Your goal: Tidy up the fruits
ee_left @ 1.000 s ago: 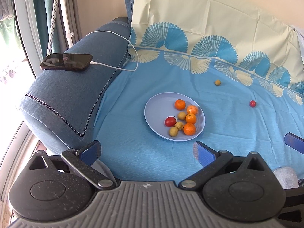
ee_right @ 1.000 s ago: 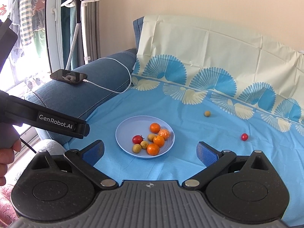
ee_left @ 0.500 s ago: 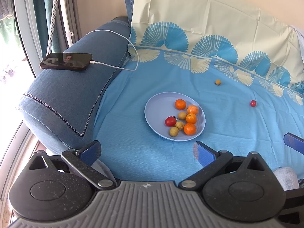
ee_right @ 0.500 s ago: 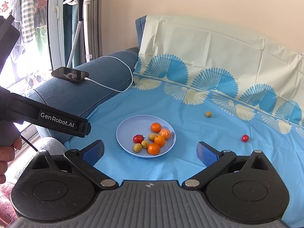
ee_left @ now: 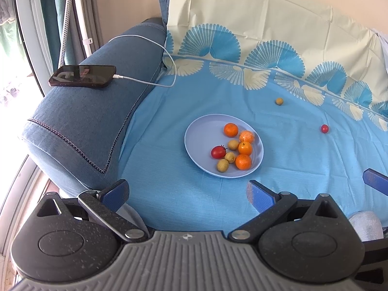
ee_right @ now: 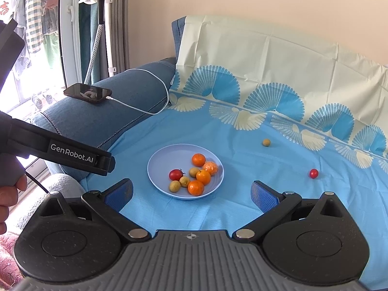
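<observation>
Blue-sheeted sofa (ee_right: 218,218) — fruit plate (ee_right: 157,167), phone (ee_right: 87,93) on armrest

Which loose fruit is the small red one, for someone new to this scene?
Start at the plate on the blue sheet. Look right, beyond its rim, to two loose fruits. The red tomato is the nearer one; the other loose fruit is yellowish and closer to the fan-patterned border.

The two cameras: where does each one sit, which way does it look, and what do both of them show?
Left wrist: sits on the left tongs, open, faces the plate of fruit on the blue sheet; only its own fingers show.
Right wrist: sits on the right tongs, open, faces the same plate; the left tongs' body and a hand show at left.
Both share the plate, the loose red tomato and the phone.
</observation>
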